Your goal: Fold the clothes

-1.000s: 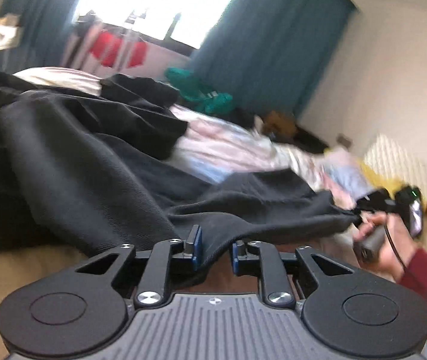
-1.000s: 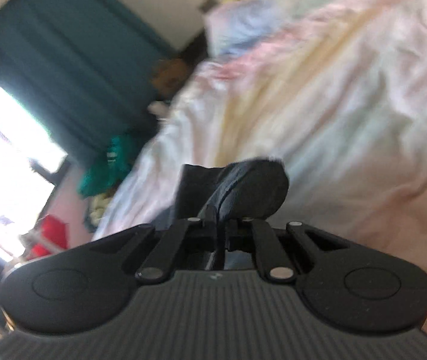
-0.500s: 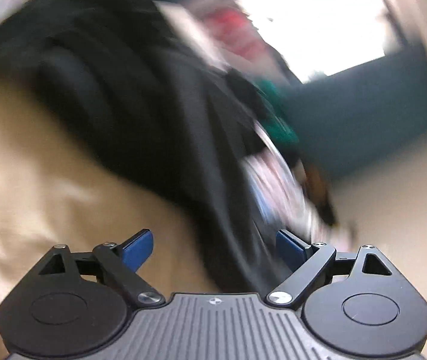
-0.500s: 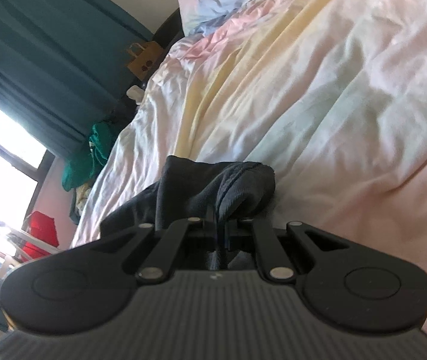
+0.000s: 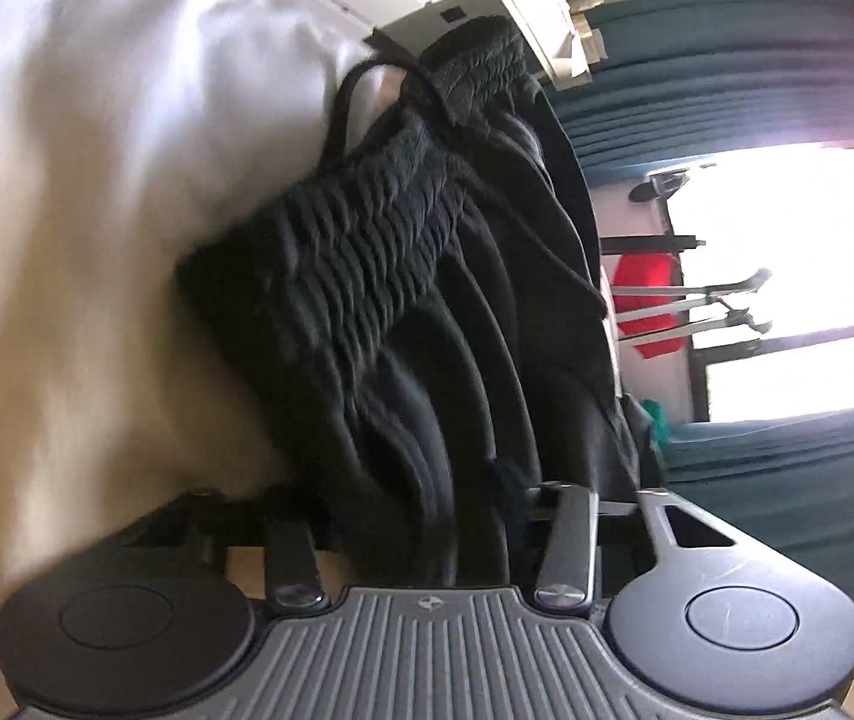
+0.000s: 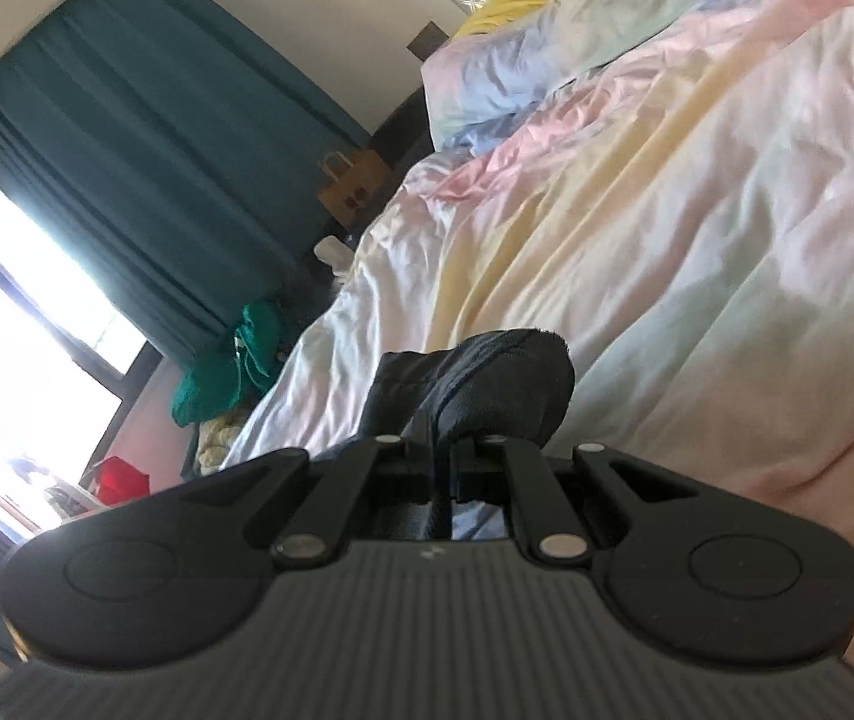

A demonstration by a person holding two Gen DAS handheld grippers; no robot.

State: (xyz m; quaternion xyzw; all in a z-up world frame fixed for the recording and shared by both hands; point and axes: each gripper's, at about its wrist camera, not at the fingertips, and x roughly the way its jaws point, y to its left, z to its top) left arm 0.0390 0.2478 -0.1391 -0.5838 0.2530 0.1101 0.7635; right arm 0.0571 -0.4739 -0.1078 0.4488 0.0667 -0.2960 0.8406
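A black garment with a ribbed elastic waistband (image 5: 354, 258) and a drawstring lies bunched on the pale bedsheet (image 5: 66, 180). My left gripper (image 5: 427, 516) is rolled sideways and pushed into the garment's folds; its jaws stand apart with black cloth between them, and the fingertips are hidden in the fabric. My right gripper (image 6: 442, 462) is shut on a dark grey hem of the garment (image 6: 499, 384), held above the pastel duvet (image 6: 697, 240).
Teal curtains (image 6: 144, 180) and a bright window are at the far side. A drying rack with a red item (image 5: 646, 294) stands by the window. A green cloth heap (image 6: 228, 360) and a paper bag (image 6: 348, 186) sit beside the bed.
My left gripper let go of the dark cloth, opened wide, rolled over and moved to the waistband, where its jaws have narrowed around folds. My right gripper kept its hold and shifted little.
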